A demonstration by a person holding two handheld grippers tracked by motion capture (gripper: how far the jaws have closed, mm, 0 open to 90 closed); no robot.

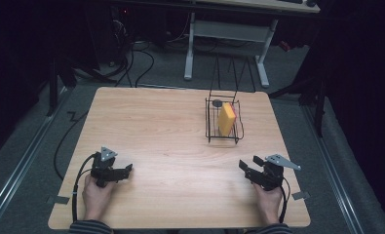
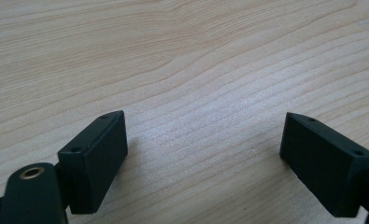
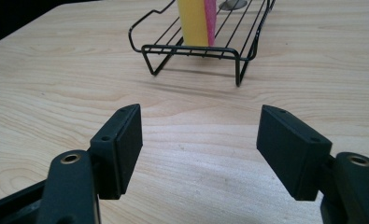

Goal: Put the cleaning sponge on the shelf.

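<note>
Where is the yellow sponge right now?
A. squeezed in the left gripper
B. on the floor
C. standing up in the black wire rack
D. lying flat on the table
C: the yellow sponge stands on edge inside the black wire rack on the far right part of the table, and both the left gripper and the right gripper sit open with nothing between their fingers.
</note>
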